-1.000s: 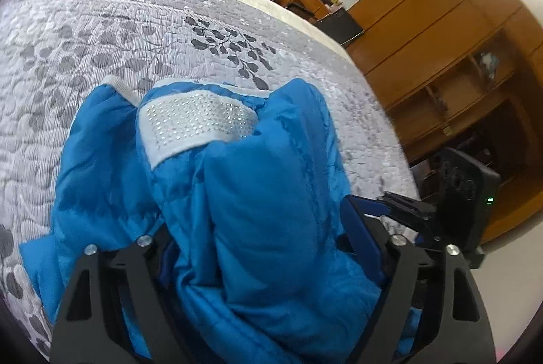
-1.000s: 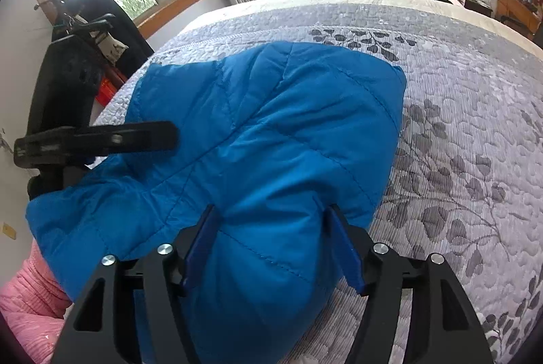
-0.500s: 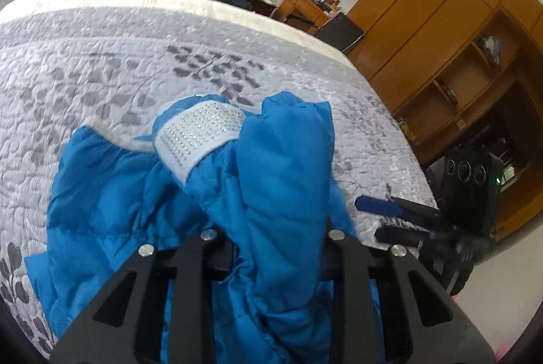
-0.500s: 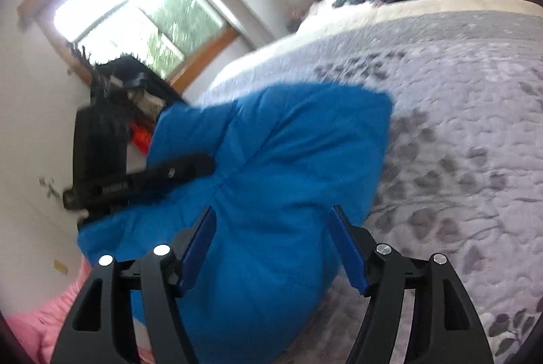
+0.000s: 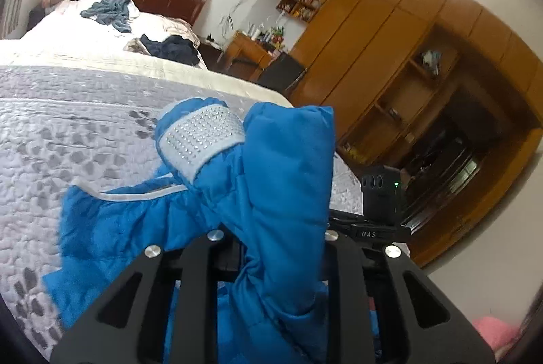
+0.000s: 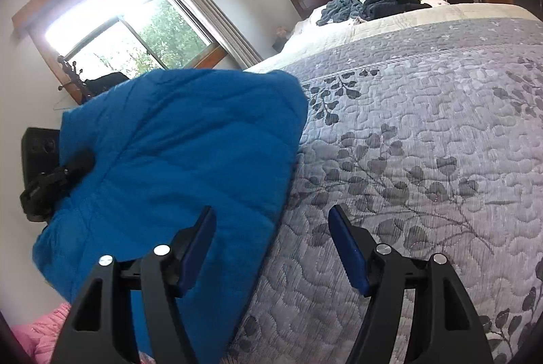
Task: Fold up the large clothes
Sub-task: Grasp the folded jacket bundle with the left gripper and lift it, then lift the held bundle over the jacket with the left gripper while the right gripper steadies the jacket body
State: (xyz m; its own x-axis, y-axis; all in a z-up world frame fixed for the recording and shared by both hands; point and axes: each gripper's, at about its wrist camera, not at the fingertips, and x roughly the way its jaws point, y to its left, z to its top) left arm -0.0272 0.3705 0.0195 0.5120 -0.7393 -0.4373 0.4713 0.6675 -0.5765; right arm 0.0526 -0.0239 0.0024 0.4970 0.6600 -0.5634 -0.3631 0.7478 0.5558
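My left tongs [image 5: 271,248] are clamped on a bunched fold of the blue padded jacket [image 5: 281,194], lifting it off the bed [image 6: 424,143] so it hangs free for folding. My right tongs [image 6: 271,238] gape wide, empty, just beside the jacket's edge.

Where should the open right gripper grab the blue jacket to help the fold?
Probably the jacket's free right edge, approached from the bedspread side. That edge lies exposed just ahead of the right gripper; the left gripper is already clamped on the jacket.
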